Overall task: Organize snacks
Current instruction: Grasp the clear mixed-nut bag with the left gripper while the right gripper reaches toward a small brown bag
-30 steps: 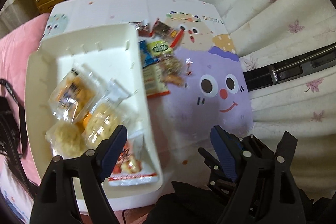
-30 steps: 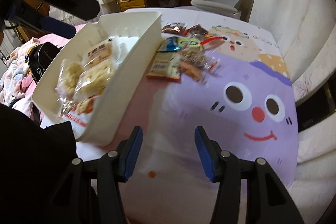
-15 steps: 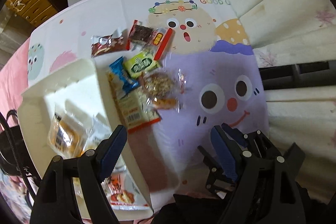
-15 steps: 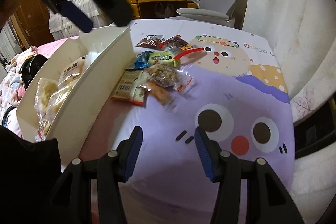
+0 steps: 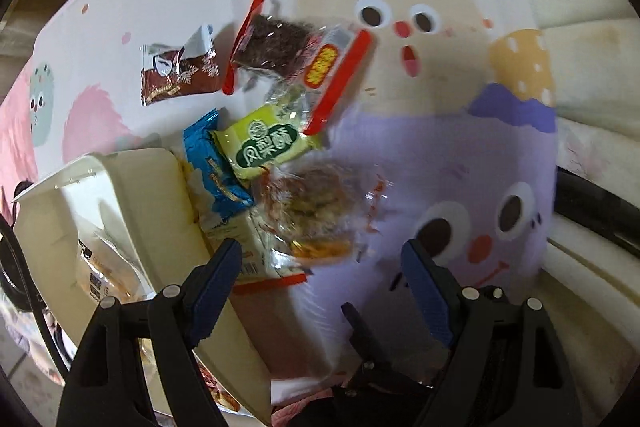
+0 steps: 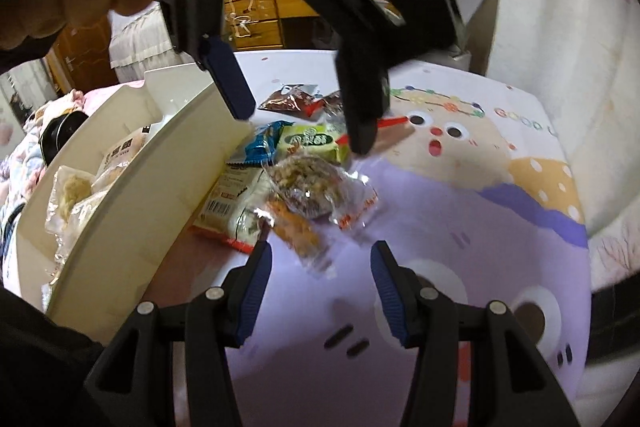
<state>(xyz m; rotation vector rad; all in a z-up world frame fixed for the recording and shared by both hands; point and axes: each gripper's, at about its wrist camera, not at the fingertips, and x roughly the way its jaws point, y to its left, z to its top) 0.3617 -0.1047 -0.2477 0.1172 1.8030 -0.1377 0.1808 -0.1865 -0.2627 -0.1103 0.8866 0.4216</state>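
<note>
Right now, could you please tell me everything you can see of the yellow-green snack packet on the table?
The yellow-green packet is a small, glossy, sealed plastic pillow pack with a dark green label bearing white characters. It lies flat on the cartoon-printed tablecloth, in the loose pile beside the white bin. It overlaps the blue wrapper; the clear bag of mixed nuts lies just by it. Neither gripper touches it.
</note>
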